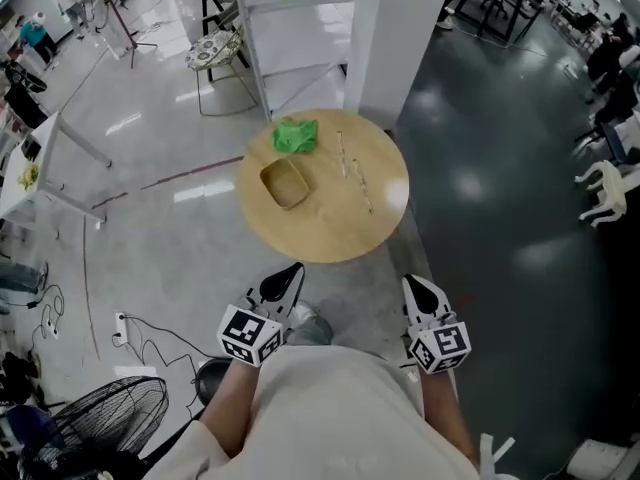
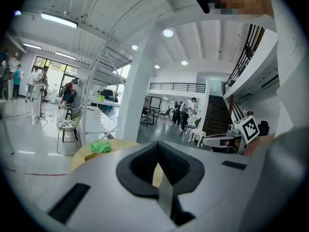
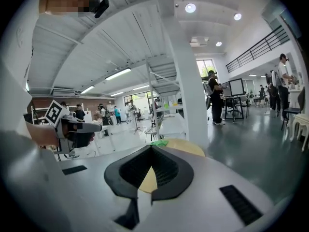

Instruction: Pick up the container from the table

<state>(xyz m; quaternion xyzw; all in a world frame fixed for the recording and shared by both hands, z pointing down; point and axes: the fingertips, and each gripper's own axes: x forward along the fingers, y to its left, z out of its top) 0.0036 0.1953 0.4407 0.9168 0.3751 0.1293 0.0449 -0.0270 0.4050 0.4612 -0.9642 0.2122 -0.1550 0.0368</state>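
Note:
A tan rectangular container (image 1: 285,184) lies open-side up on the round wooden table (image 1: 330,238), left of centre. A crumpled green cloth (image 1: 296,135) sits just behind it. Both grippers hang close to the person's body, short of the table's near edge and apart from the container. The left gripper (image 1: 295,270) is shut with nothing in it, and so is the right gripper (image 1: 411,282). In the left gripper view the jaws (image 2: 157,146) meet in front of the table (image 2: 79,158) and cloth (image 2: 101,147). In the right gripper view the shut jaws (image 3: 151,149) point at the table (image 3: 186,148).
Thin small items (image 1: 355,173) lie on the table's right half. A white pillar (image 1: 390,38) and a white shelf frame (image 1: 290,28) stand behind the table. A floor fan (image 1: 110,413) and cables are at lower left, a white chair (image 1: 605,193) at right.

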